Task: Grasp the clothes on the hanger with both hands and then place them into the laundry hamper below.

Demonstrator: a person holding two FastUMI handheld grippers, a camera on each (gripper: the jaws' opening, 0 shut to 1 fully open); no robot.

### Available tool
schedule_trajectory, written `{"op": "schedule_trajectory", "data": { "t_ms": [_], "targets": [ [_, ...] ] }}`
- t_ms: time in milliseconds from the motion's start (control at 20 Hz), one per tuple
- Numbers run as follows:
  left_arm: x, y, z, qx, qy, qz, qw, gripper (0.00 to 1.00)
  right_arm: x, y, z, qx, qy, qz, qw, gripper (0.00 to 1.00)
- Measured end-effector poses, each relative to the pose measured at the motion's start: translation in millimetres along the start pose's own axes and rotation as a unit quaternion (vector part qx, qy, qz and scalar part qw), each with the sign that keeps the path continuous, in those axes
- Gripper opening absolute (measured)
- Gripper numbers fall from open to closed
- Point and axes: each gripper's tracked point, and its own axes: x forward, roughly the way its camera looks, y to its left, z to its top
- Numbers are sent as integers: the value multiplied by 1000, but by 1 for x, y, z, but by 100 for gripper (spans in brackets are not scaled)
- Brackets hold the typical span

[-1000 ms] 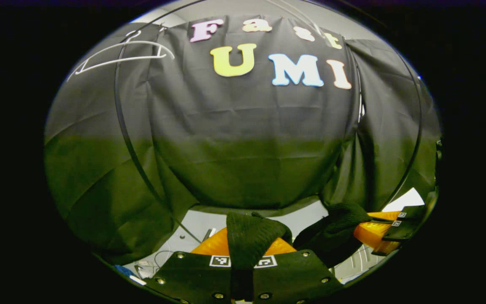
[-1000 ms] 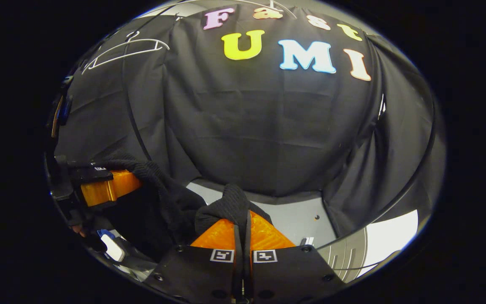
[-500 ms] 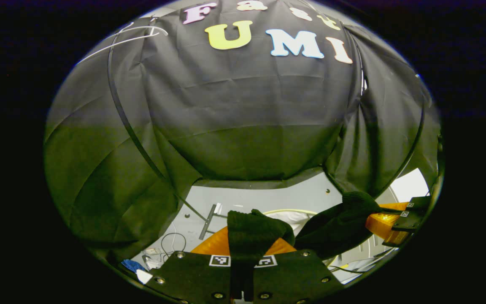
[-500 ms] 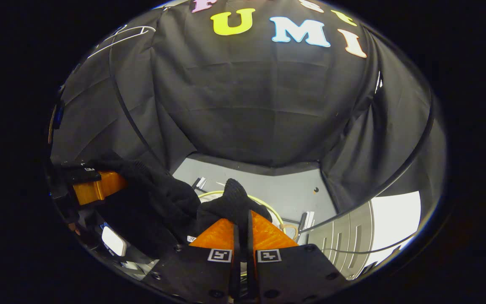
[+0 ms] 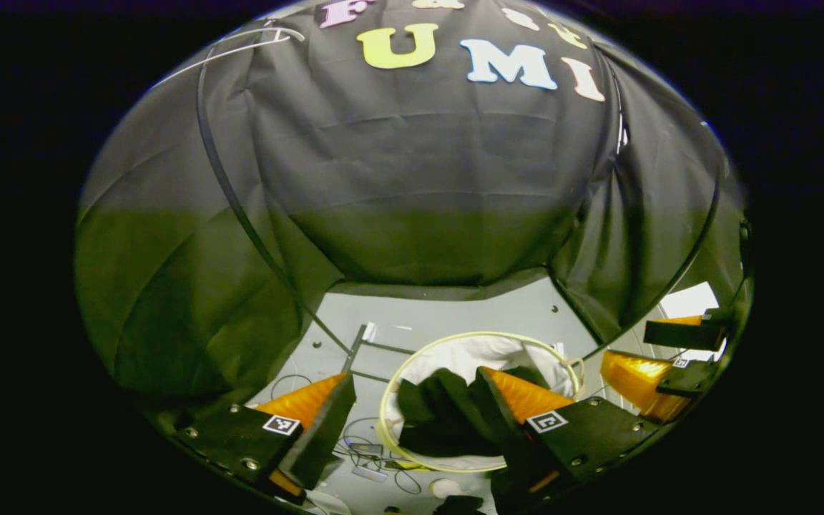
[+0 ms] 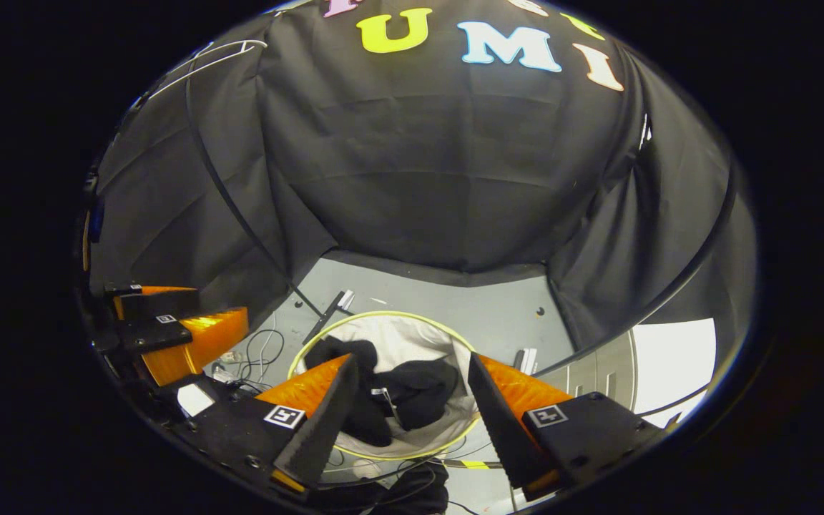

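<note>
Both grippers are now opened, where half a second ago each one was closed on a fold of the black knitted garment (image 6: 412,393). Since that earlier frame the garment is released, and it is now seen lying inside the round white fabric laundry hamper with a pale yellow rim (image 5: 455,336), on the grey floor (image 6: 498,315) below.

So the main part of the task is judged as done: the thin white wire hanger (image 6: 204,61) is seen bare, high on the wall cloth, and the clothes are in the hamper. Only the withdrawal of the hands is judged to be left.

The left gripper (image 5: 415,383) is held above the hamper, pointed down at a slant, with its jaws spread wide and nothing between them. The right gripper (image 6: 408,375) is held in a similar pose just beside it, also wide and empty, with the garment directly under its gap.
</note>
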Motion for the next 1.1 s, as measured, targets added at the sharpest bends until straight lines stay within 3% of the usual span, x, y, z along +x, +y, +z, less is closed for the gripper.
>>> {"op": "schedule_trajectory", "data": {
  "t_ms": [100,150,400,450,550,1100],
  "targets": [
    [-10,3,2,-1,-7,2,1000,100,-4,0,2,4,-5,-4,1000,93],
    [-14,4,5,0,-11,2,1000,100,-8,1,2,6,-9,-6,1000,97],
    [-47,9,30,16,-62,-2,998,98,-40,0,18,19,-46,-19,999,97],
    [-58,9,38,20,-76,-5,997,100,-51,-1,25,25,-59,-22,998,93],
    [-81,10,55,28,-106,-10,994,100,-72,-4,41,33,-88,-28,995,97],
    [-222,-23,180,19,-281,-31,959,100,-208,-76,123,31,-243,-72,967,93]
  ]
}}
